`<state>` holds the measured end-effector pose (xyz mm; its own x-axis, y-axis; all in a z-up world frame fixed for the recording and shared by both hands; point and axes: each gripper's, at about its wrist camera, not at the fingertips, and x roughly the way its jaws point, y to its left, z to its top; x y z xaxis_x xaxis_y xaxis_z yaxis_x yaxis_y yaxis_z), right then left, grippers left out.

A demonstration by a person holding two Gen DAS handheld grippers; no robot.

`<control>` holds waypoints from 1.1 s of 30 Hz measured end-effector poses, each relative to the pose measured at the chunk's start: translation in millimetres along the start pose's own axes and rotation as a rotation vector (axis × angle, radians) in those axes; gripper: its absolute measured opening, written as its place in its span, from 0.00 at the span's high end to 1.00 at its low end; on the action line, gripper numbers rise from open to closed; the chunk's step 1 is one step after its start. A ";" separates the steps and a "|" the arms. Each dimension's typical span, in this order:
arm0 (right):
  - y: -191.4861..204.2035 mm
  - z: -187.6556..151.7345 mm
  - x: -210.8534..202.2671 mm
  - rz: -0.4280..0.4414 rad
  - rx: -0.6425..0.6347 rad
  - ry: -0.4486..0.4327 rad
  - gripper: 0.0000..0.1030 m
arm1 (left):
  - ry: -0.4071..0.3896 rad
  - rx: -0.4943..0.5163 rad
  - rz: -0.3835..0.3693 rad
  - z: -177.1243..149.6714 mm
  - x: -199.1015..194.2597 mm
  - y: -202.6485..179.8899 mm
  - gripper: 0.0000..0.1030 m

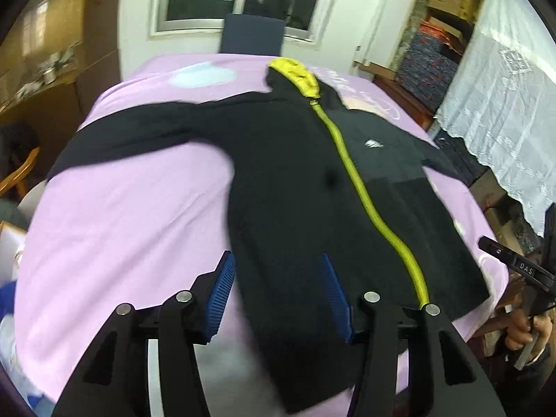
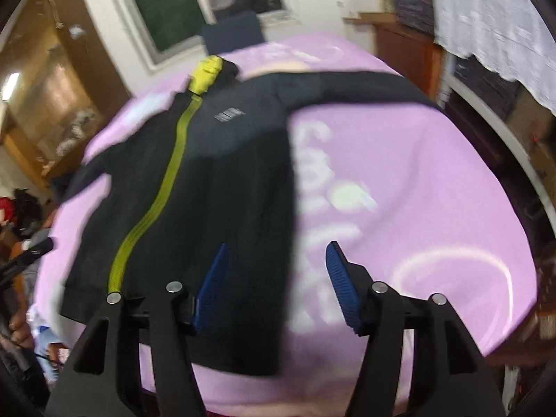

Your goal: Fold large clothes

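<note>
A black zip jacket (image 1: 295,180) with a yellow zipper (image 1: 361,187) and yellow hood lining lies front up on a pink sheet (image 1: 132,215), both sleeves spread out sideways. It also shows in the right wrist view (image 2: 222,187). My left gripper (image 1: 278,299) is open above the jacket's near left hem corner, holding nothing. My right gripper (image 2: 274,285) is open above the jacket's near right edge, holding nothing. The right gripper's tip also shows in the left wrist view (image 1: 514,264) at the right edge.
The pink sheet (image 2: 434,191) covers a table. A dark blue chair back (image 1: 252,36) stands at the far end under a window. White lace curtain (image 1: 510,80) and stacked boxes stand to the right. A wooden cabinet (image 2: 52,104) is on the left.
</note>
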<state>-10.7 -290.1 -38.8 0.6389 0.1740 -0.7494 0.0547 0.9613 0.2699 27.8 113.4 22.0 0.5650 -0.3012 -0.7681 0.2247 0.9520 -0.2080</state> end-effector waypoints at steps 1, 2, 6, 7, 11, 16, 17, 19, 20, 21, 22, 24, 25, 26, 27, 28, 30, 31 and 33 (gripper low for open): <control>6.9 6.3 2.2 0.024 -0.011 -0.008 0.44 | 0.003 0.015 -0.007 10.4 10.0 -9.6 0.46; 11.5 14.0 5.6 0.044 -0.026 -0.013 0.44 | 0.007 0.030 -0.003 16.5 18.4 -18.5 0.38; 35.3 39.1 53.2 0.150 -0.027 0.076 0.44 | 0.049 0.070 0.043 36.3 68.3 -37.6 0.30; 37.9 42.1 67.0 0.173 -0.019 0.114 0.44 | 0.083 0.076 0.061 36.4 84.4 -37.3 0.30; 31.0 47.9 94.5 0.181 0.043 0.162 0.38 | 0.137 0.100 0.128 40.9 122.1 -36.6 0.23; -4.9 83.8 67.8 0.202 0.129 0.030 0.13 | 0.077 0.109 0.159 80.4 124.2 -42.0 0.21; -18.9 94.0 60.8 0.205 0.174 -0.020 0.08 | 0.059 0.096 0.162 89.7 124.3 -42.2 0.19; -60.9 112.6 52.9 0.230 0.310 -0.127 0.08 | 0.015 0.056 0.159 111.7 125.4 -41.4 0.18; -81.8 120.7 54.3 0.224 0.380 -0.153 0.08 | -0.002 0.035 0.158 120.1 126.6 -40.5 0.17; -111.0 127.3 57.9 0.217 0.476 -0.172 0.09 | -0.021 0.007 0.157 131.1 132.1 -38.4 0.16; -128.8 129.3 62.2 0.215 0.537 -0.172 0.12 | -0.030 -0.008 0.159 136.3 137.0 -36.6 0.16; -160.6 129.4 74.3 0.209 0.650 -0.148 0.28 | -0.029 -0.039 0.171 145.9 149.5 -32.7 0.16; -174.8 126.9 79.0 0.213 0.702 -0.142 0.29 | -0.019 -0.057 0.180 150.1 159.4 -29.6 0.16; -182.9 126.6 79.7 0.214 0.725 -0.142 0.29 | 0.002 -0.082 0.187 154.3 174.1 -24.5 0.16; -191.0 125.9 81.0 0.205 0.754 -0.144 0.30 | 0.017 -0.098 0.186 151.6 177.0 -13.4 0.16; -194.9 125.5 81.6 0.192 0.763 -0.146 0.30 | 0.042 -0.126 0.181 151.6 189.2 -6.3 0.16; -201.0 132.0 84.3 0.161 0.773 -0.158 0.30 | 0.072 -0.161 0.164 144.8 201.2 10.0 0.16; -201.3 133.1 87.9 0.146 0.770 -0.161 0.30 | 0.057 -0.161 0.161 138.3 204.8 15.4 0.14; -202.7 137.8 95.1 0.116 0.769 -0.171 0.30 | 0.024 -0.118 0.205 129.5 201.2 14.5 0.12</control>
<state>144.7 -497.8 -81.5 0.7783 0.1693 -0.6046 0.4553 0.5111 0.7291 247.6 59.4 -57.1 0.5696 -0.1004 -0.8157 0.0119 0.9934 -0.1140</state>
